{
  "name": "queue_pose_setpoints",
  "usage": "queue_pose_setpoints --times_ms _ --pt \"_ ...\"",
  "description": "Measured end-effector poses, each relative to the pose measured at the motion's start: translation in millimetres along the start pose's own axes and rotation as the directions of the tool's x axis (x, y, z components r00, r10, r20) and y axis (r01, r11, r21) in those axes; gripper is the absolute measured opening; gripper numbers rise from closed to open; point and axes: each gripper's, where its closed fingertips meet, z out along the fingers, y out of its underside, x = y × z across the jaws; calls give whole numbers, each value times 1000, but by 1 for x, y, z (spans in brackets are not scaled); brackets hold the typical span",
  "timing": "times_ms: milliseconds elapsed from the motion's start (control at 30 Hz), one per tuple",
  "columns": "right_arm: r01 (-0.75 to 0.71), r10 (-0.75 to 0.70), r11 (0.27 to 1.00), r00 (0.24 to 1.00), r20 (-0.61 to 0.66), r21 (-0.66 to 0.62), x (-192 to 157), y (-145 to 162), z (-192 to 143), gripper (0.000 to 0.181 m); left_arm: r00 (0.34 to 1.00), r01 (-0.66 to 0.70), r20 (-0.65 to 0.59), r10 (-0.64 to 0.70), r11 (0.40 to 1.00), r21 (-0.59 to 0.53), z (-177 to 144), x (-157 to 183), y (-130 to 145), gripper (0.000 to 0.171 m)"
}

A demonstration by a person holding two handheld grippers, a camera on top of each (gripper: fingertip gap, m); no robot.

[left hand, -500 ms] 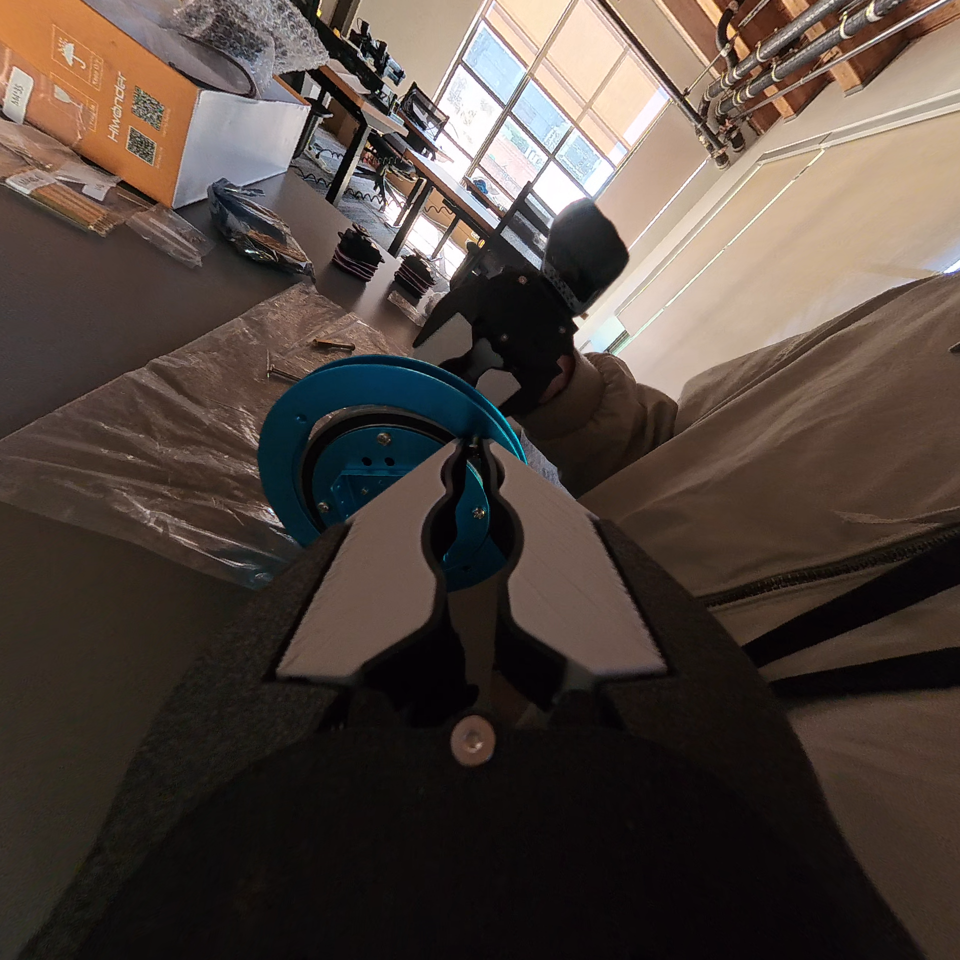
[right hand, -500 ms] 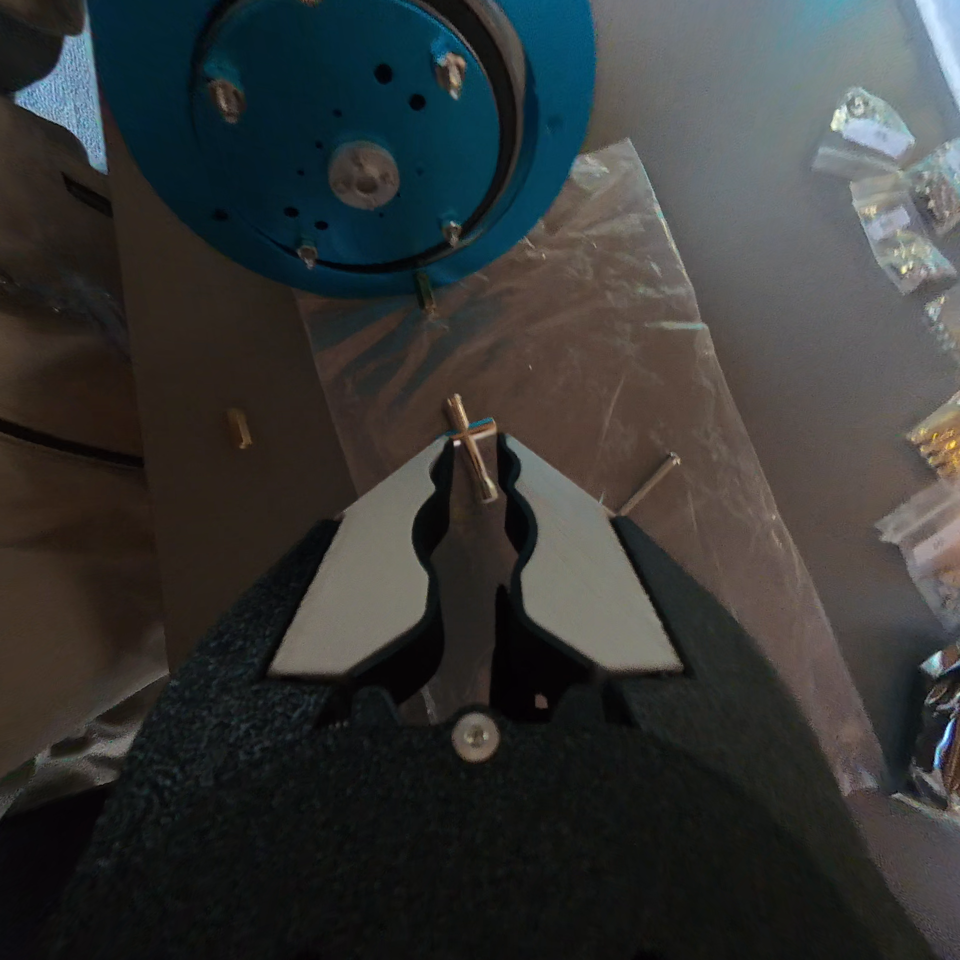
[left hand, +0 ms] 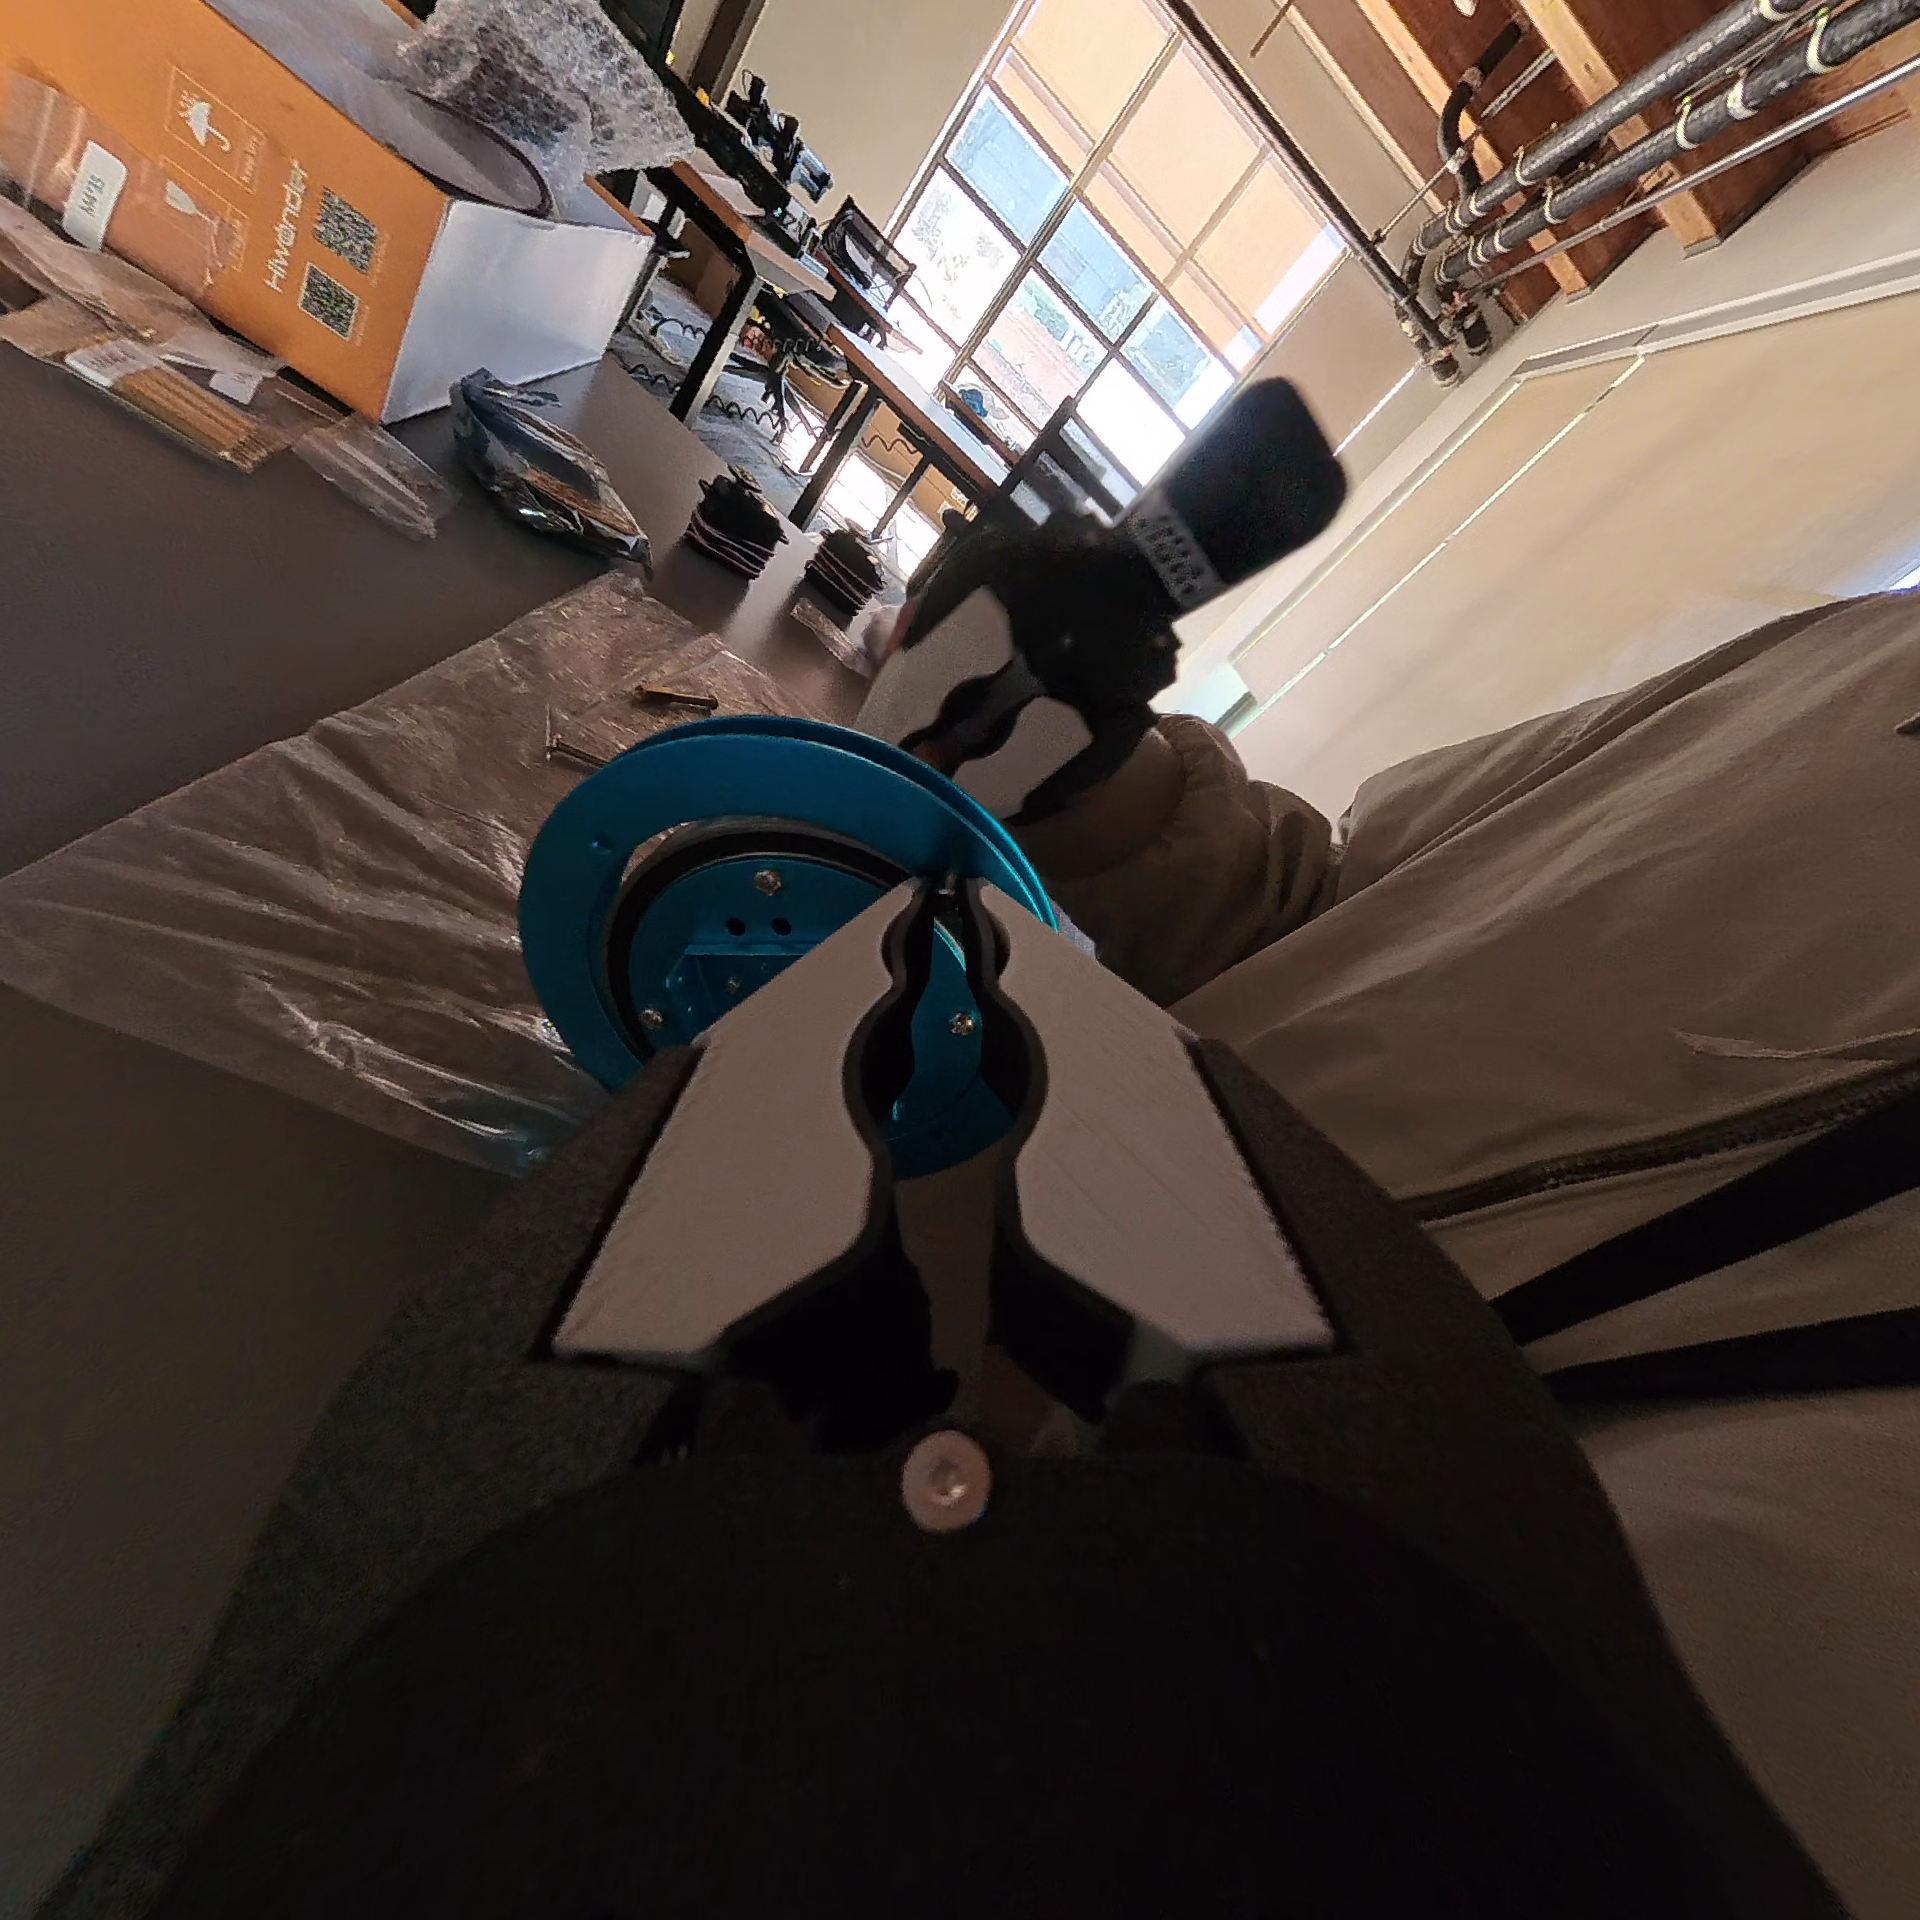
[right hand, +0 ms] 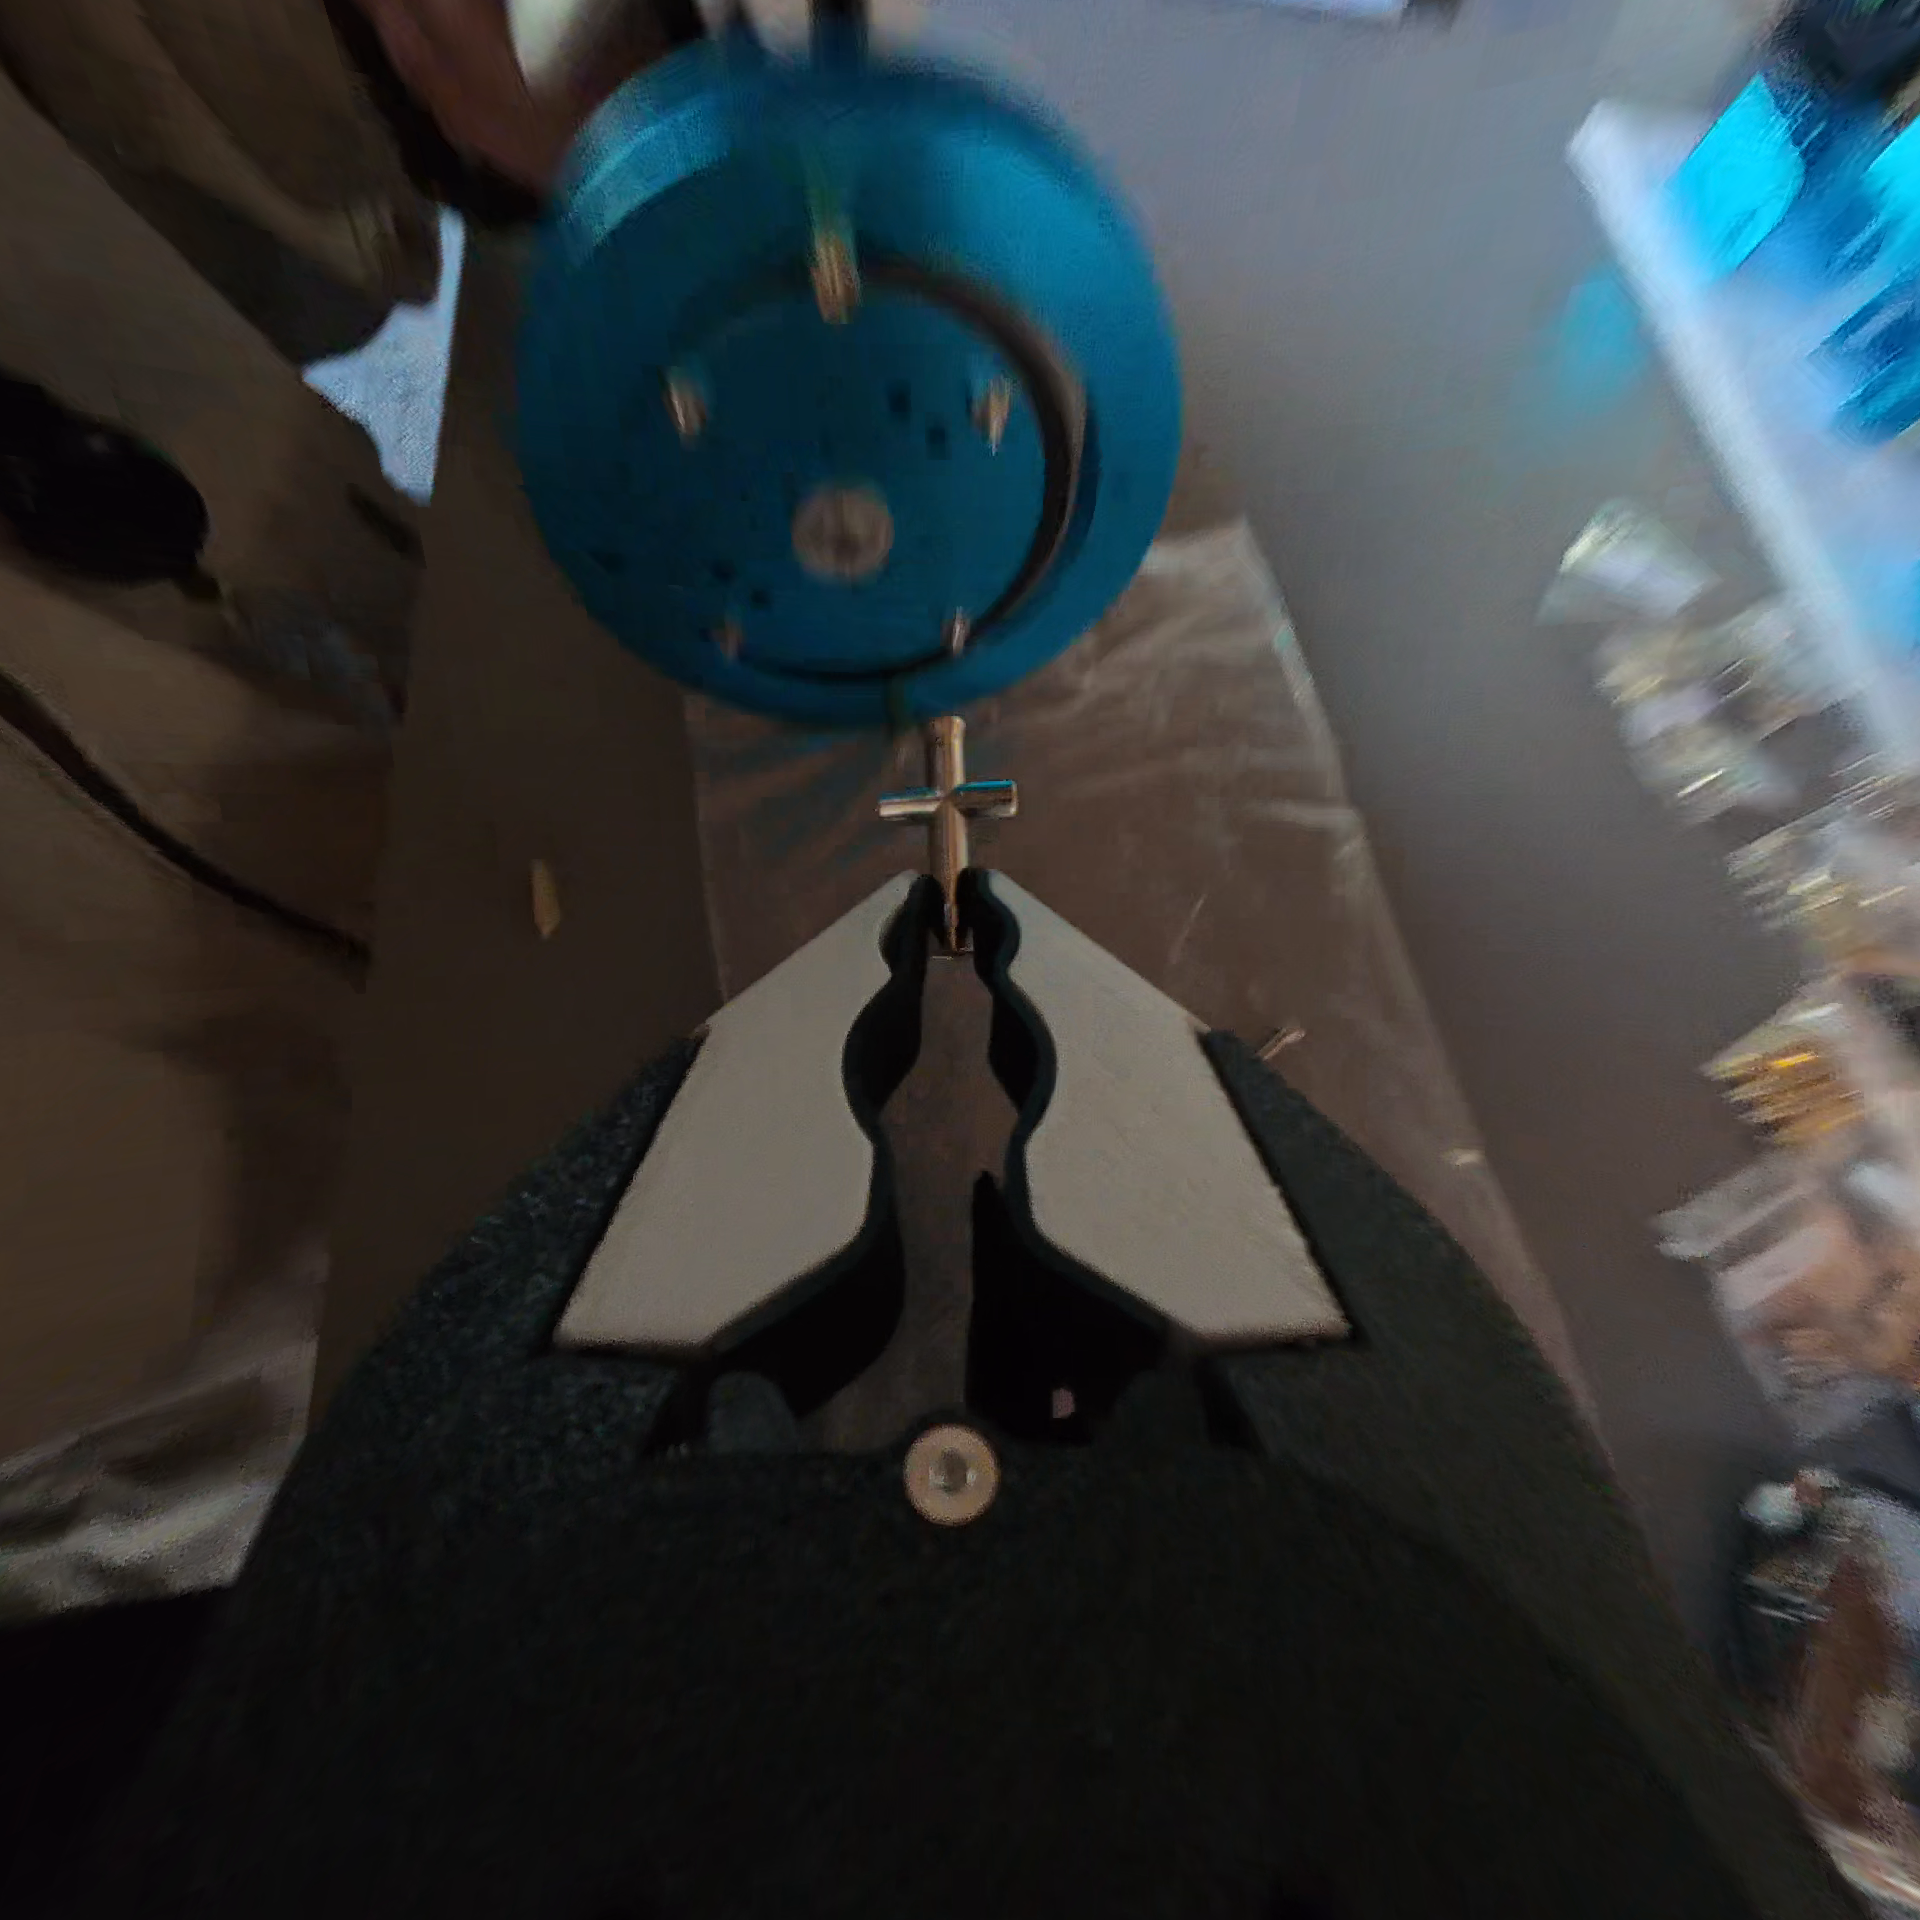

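Both wrist cams close, facing blue wheel from opposite sides.

Blue wheel blocks ahead; bare table rightward.

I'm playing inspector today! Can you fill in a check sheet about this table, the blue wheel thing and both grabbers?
Surface: dark grey table with a clear plastic sheet spread on it.
Job's things: blue round metal part; small silver cross-shaped tool; loose screws on the sheet.
Clutter: orange cardboard box, bubble wrap, small parts bags.
Grippers: left gripper shut on the blue part's rim; right gripper shut on the tool.
Cables: nothing seen on the table.
Surroundings: windows, ceiling pipes, other desks.
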Motion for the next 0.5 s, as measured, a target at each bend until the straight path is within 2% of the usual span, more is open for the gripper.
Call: queue_pose_setpoints --times_ms 67,200,300,500 --pt "145 -143 989 983 -112 12 1 -25 -13 6 1000 11 -12 -10 1000 0 0 0 0 3" --pt "373 -375 926 885 -274 -62 -5 -59 -27 6 1000 12 -25 -12 1000 -1 2 2 1 3" --pt "408 -415 909 859 -298 -89 -9 -65 -29 6 999 16 -31 -16 1000 2 3 2 1 3" --pt "396 -409 912 869 -279 -106 -12 -61 -23 6 999 13 -34 -13 1000 0 3 3 2 3"
